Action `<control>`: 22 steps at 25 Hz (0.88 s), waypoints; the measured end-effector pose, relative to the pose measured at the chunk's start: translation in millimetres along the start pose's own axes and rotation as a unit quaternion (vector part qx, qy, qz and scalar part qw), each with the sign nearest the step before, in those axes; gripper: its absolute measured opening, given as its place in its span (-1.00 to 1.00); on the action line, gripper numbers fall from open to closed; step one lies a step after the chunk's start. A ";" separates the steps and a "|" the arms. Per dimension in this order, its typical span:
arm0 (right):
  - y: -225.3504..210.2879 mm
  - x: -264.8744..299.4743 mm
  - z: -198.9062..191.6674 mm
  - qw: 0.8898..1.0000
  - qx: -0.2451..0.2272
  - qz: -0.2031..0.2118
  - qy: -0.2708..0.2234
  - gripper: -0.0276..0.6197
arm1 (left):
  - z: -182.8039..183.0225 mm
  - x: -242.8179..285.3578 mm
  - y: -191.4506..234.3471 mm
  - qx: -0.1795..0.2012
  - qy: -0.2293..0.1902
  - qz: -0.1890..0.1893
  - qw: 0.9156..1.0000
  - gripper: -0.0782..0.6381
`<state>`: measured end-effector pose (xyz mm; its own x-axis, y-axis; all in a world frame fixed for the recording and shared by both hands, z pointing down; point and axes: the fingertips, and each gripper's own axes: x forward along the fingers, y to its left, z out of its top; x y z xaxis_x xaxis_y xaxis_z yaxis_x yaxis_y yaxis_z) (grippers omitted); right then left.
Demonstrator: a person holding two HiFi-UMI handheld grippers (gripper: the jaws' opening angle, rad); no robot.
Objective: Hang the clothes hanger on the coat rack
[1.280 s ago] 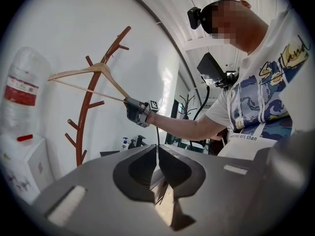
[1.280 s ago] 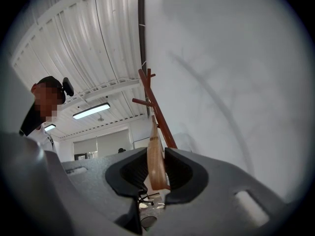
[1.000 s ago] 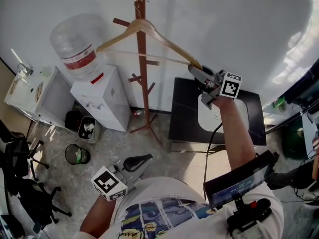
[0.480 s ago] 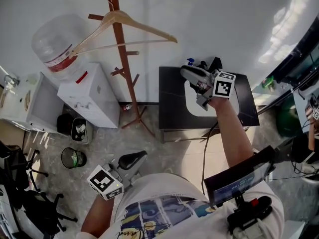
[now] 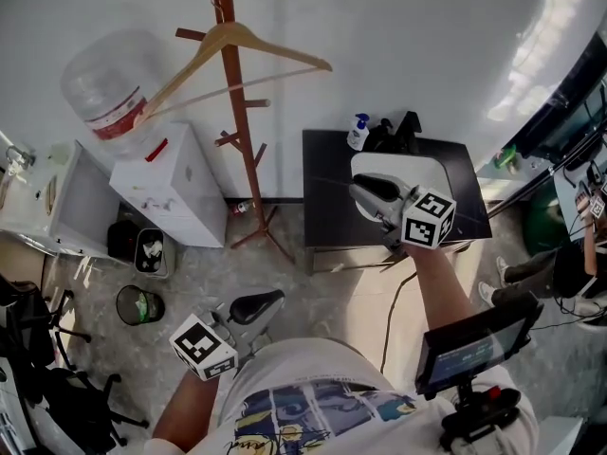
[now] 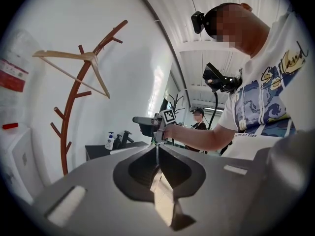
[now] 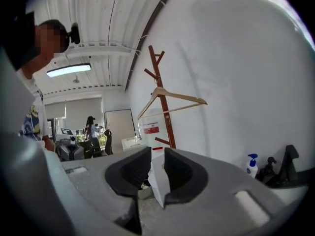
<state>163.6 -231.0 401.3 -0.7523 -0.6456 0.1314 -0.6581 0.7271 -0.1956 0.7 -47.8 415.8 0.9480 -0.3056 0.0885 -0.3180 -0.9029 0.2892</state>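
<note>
The wooden clothes hanger (image 5: 237, 42) hangs from an upper peg of the coat rack (image 5: 248, 150), while the right claw (image 5: 365, 192), well to the rack's right, stands narrowly parted and empty, and the left claw (image 5: 266, 303), below the rack, is closed on nothing.

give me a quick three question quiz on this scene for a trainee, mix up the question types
1. True or false: the clothes hanger hangs on the coat rack.
2. Pick one: what does the right gripper hold? A the hanger, B the bottle, C nothing.
3. Fill the gap: the pump bottle stands on the black ____.

Key
1. True: its hook sits on a peg near the top of the rack.
2. C: the jaws stand slightly apart with nothing between them.
3. table
</note>
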 end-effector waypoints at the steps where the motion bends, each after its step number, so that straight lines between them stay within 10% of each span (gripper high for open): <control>1: 10.8 -1.3 -4.7 1.000 -0.009 -0.006 0.006 -0.66 | 0.6 -2.2 1.1 -0.001 0.000 0.001 1.000 -0.73; 22: 217.8 13.0 -48.5 0.997 -0.073 -0.019 0.032 -0.91 | -12.9 -76.3 18.2 0.013 0.007 0.003 1.000 -0.74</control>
<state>9.1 -69.7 407.6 -0.7239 -0.6608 0.1981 -0.6804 0.7313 -0.0470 -77.3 -37.1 426.7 0.9458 -0.3075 0.1044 -0.3244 -0.9082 0.2646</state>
